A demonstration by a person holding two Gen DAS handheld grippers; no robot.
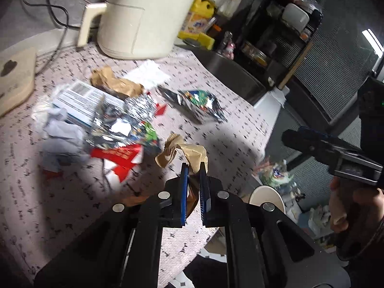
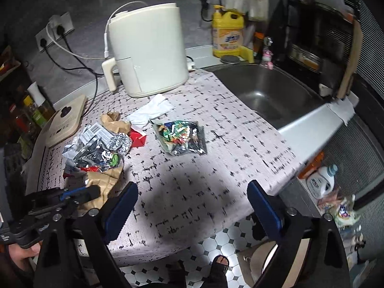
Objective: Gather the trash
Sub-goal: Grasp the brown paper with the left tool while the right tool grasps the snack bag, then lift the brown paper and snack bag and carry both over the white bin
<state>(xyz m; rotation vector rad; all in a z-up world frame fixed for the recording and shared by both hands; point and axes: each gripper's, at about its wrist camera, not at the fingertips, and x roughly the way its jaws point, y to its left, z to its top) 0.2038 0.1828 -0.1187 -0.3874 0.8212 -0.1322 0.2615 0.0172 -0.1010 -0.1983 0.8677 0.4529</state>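
Note:
My left gripper [image 1: 194, 171] is shut on a crumpled brown paper scrap [image 1: 182, 152], pinched between its blue pads near the table's front edge. The right wrist view shows that gripper [image 2: 79, 193] at the lower left with the brown paper [image 2: 105, 182] in it. My right gripper [image 2: 193, 187] stands open above the patterned tablecloth [image 2: 216, 168], with nothing between its fingers. A foil snack bag [image 2: 180, 136] lies alone mid-table. A pile of foil, red and white wrappers [image 1: 120, 129] lies left of it, with a white tissue [image 2: 151, 110] behind.
A cream air fryer [image 2: 148, 55] stands at the back of the table, a steel sink [image 2: 268, 91] to the right, and a wooden board [image 2: 64, 120] on the left. A yellow detergent bottle [image 2: 228, 33] stands behind the sink. Below the table edge are a round bin [image 2: 276, 256] and a foot [image 2: 220, 264].

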